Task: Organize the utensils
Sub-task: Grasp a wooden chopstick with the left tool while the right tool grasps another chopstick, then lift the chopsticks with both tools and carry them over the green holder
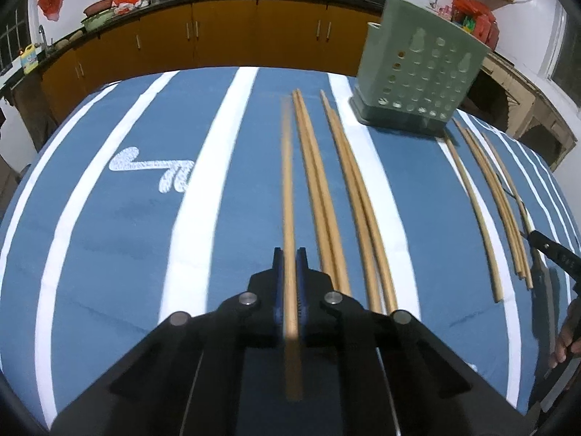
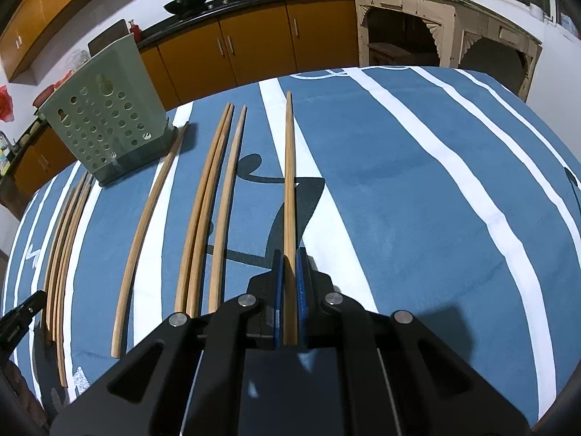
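A: Left wrist view first. How many chopsticks?

B: One chopstick (image 1: 289, 196) sits pinched in the left claw (image 1: 289, 254), blurred, pointing away over the blue striped tabletop (image 1: 127, 218). Just right of it lie a pair (image 1: 316, 189), then a second pair (image 1: 357, 200). Further right are a single stick (image 1: 472, 203) and a bunch (image 1: 503, 200) of three or four; I cannot tell which.

A: Containers?

B: One green holder (image 1: 421, 69) with round holes, upright near the far edge. Its inside is hidden.

A: And the right wrist view?

B: The right claw (image 2: 289, 254) is pressed onto one stick (image 2: 289, 181). To its left lie a lone stick (image 2: 228, 200), a touching pair (image 2: 205, 203), a curved single (image 2: 149, 218) with its tip touching the basket (image 2: 105, 109), then a bundle (image 2: 63, 254) by the left edge; I cannot count them.
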Available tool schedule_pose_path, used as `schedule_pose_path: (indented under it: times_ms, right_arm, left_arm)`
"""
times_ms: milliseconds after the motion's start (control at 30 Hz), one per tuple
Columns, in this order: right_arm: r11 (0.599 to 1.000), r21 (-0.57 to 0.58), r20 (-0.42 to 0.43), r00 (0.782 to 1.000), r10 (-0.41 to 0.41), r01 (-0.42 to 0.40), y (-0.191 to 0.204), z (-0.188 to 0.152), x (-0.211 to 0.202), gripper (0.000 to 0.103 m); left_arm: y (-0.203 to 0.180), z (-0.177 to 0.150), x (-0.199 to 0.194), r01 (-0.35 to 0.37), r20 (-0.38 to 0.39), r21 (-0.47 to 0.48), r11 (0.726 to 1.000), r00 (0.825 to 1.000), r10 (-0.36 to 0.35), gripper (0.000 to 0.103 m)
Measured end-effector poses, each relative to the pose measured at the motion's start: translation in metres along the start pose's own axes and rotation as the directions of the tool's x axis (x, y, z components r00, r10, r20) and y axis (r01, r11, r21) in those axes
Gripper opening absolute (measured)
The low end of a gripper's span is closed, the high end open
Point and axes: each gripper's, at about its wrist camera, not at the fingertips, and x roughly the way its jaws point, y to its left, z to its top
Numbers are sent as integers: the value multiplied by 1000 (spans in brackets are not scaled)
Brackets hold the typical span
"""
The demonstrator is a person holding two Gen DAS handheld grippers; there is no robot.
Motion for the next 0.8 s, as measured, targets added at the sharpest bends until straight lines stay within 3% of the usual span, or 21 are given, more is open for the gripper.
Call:
schedule_pose_path:
  times_ms: [133,233,700,800]
  right_arm:
    - [1000,10,7,1000,2,-2,-3,3,3,8]
    - [1000,16,0,1000,10,-10,-3,1,1,8]
    - [999,-4,3,999,42,-42,-3,-11,-10,8]
    - [999,-19,43,998,44,-43,-3,-8,-23,8]
  left_arm:
    - [15,13,8,-27,18,-25,999,999,27,8]
    - [23,15,7,-9,10,-39,999,1000,9,8]
    - [23,-18,-14,-10,27,-14,1000,1000,10,8]
    - [26,-16,-19,3,19,-19,1000,1000,-3,8]
